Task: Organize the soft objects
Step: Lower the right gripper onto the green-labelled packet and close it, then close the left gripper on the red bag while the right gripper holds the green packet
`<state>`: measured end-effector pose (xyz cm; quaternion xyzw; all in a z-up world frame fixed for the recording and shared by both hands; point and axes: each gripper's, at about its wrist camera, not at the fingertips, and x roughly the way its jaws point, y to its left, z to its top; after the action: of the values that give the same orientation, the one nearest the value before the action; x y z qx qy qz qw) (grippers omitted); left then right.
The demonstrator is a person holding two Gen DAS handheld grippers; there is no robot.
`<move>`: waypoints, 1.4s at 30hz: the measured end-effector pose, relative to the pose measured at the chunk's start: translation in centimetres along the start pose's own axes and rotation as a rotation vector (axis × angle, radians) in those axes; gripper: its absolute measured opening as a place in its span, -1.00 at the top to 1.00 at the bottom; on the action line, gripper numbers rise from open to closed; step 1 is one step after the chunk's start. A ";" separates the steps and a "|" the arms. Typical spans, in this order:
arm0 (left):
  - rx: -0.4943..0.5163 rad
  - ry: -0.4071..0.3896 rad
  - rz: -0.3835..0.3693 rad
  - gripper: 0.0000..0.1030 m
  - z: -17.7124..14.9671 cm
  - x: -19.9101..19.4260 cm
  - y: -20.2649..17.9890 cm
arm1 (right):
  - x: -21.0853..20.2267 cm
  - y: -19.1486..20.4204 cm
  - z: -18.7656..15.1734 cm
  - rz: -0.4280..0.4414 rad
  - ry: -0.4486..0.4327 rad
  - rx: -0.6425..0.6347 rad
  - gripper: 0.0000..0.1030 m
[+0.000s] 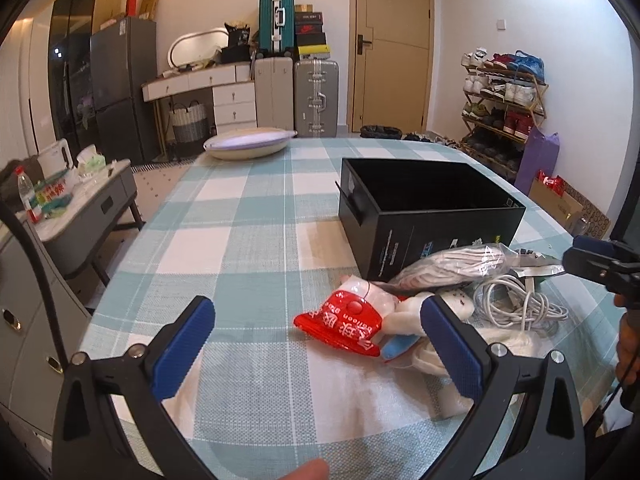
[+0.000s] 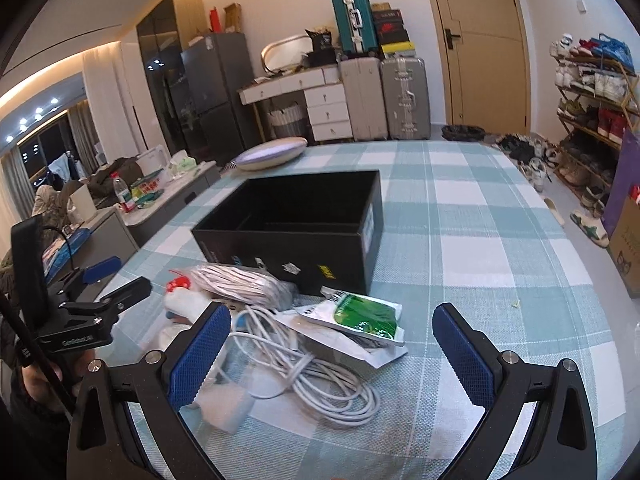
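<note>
An open black box stands empty on the checked tablecloth. In front of it lies a pile: a red plastic packet, a white plush toy, a clear bag of white cord, a coiled white cable and a green packet. My left gripper is open and empty, just short of the red packet. My right gripper is open and empty above the cable coil. Each gripper shows in the other's view, the right and the left.
A pale oval cushion lies at the table's far edge. A grey side table with a bottle stands left. Suitcases, a door and a shoe rack lie beyond.
</note>
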<state>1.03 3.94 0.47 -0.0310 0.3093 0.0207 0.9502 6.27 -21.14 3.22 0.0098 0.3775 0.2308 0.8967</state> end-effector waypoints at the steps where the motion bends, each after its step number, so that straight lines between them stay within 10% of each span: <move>1: -0.012 0.004 -0.005 -1.00 0.0 0.1 0.2 | 0.4 -0.3 0.0 -0.003 0.008 0.010 -0.99; 10: 0.013 0.035 0.003 -0.99 0.3 1.2 -0.1 | 2.7 -1.7 0.4 -0.035 0.089 0.079 -0.99; 22: 0.018 0.051 0.000 -0.99 -0.1 1.7 -0.1 | 5.1 -2.4 0.7 0.019 0.175 0.144 -0.35; 42: 0.073 0.077 0.005 -0.99 -0.2 1.2 -0.3 | -0.5 -1.3 -0.8 0.097 -0.010 0.108 -0.23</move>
<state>1.87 3.61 -0.35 0.0035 0.3464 0.0104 0.9380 5.99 -22.66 2.72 0.0775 0.3838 0.2535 0.8845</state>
